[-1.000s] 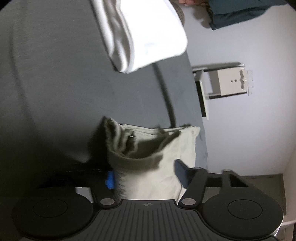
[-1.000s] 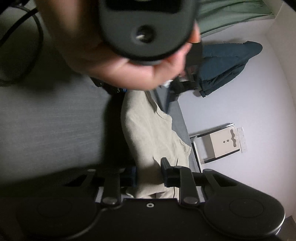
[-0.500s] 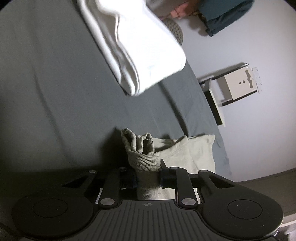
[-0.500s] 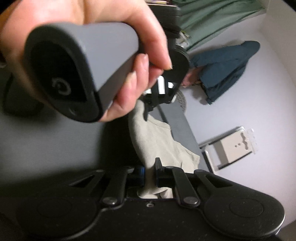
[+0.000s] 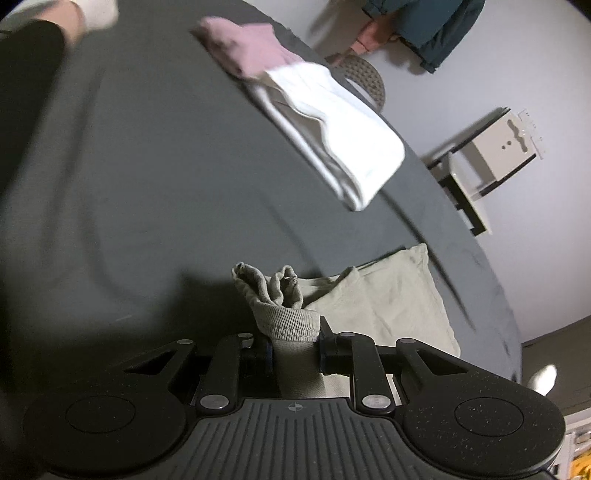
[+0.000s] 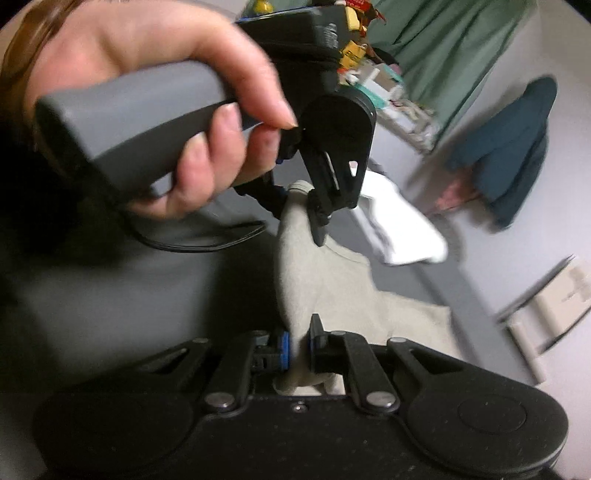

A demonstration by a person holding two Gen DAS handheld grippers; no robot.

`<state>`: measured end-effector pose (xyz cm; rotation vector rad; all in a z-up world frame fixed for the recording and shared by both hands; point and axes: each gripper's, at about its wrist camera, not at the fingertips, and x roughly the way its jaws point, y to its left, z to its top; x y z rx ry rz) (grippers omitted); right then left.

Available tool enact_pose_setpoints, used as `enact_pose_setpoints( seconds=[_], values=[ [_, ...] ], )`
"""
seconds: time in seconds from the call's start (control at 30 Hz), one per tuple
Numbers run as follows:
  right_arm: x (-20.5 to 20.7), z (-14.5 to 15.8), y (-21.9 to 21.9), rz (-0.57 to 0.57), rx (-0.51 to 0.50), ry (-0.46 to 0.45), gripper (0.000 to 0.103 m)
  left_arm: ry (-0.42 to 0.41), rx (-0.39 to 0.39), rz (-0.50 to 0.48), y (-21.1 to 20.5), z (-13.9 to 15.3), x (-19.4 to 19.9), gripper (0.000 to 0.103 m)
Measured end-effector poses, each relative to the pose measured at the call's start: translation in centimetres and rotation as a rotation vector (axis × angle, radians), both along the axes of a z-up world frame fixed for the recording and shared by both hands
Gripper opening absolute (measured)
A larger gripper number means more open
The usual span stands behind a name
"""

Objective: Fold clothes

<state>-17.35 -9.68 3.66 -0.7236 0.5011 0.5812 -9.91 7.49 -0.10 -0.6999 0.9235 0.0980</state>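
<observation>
A sweatshirt is spread on the near right part of the bed, close to the bed's right edge. Its ribbed cuff is pinched between the jaws of the left gripper at the near edge of the left wrist view. Another part of the sweatshirt is held between the jaws of the right gripper, with the left gripper seen farther off, above the cloth. A folded garment lies farther along the bed, and a second folded garment lies touching it at its far end. A small stand is set on the floor to the right of the bed, and a jacket hangs beyond it.
</observation>
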Motion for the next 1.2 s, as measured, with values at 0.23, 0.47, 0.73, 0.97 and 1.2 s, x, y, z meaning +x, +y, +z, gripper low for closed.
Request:
enact_pose_setpoints(
  seconds=[0.23,0.47,0.73,0.97,1.2],
  values=[
    [-0.4,1.0,-0.7,-0.036,0.108,0.072,0.010,0.011,0.035,-0.037,-0.5,2.1,1.6,0.021],
    [4.6,5.1,-8.3,-0.180,0.428,0.236,0.010,-0.069,0.086,-0.175,-5.7,7.2,6.7,0.021],
    [14.4,3.7,-17.8,-0.330,0.647,0.417,0.010,-0.022,0.038,-0.203,-10.9,6.4,14.2,0.033],
    [20.1,-3.4,-23.2,-0.431,0.828,0.643,0.010,-0.106,0.073,-0.185,-11.8,4.8,13.6,0.093],
    [21.5,-7.4,-25.8,-0.557,0.977,0.821,0.021,-0.152,0.265,-0.301,-12.0,2.0,10.6,0.094]
  ],
)
